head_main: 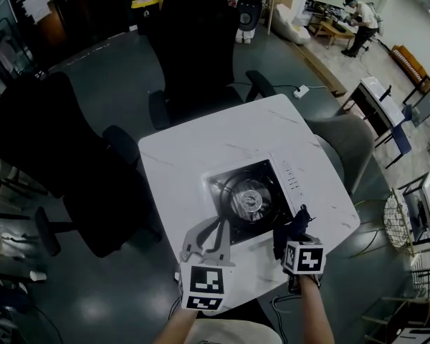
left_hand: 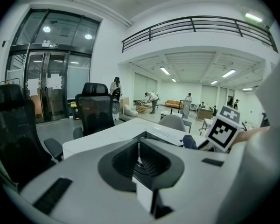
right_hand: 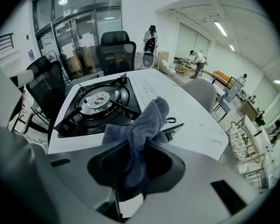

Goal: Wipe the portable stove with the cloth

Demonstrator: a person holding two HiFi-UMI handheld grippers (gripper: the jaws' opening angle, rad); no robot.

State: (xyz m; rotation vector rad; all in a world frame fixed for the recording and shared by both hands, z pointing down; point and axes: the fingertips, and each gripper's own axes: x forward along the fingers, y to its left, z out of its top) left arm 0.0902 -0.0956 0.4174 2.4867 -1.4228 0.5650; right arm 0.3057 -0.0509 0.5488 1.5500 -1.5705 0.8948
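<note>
The portable stove (head_main: 254, 196), white with a black burner well, sits on the white table (head_main: 186, 156) near its front right. My right gripper (head_main: 295, 236) hovers at the stove's near right corner, shut on a dark blue cloth (head_main: 294, 226). In the right gripper view the cloth (right_hand: 140, 125) bunches up out of the gripper (right_hand: 147, 136) and hides the fingertips, with the stove (right_hand: 98, 101) just beyond. My left gripper (head_main: 221, 224) is at the stove's near left corner, shut and holding nothing. From the left gripper (left_hand: 139, 143) the stove's panel (left_hand: 165, 135) shows beyond the tips.
Two black office chairs (head_main: 193, 41) (head_main: 50, 142) stand behind and left of the table, and a grey chair (head_main: 347, 145) at its right. A wire basket (head_main: 395, 221) stands on the floor to the right. The table's front edge is under both grippers.
</note>
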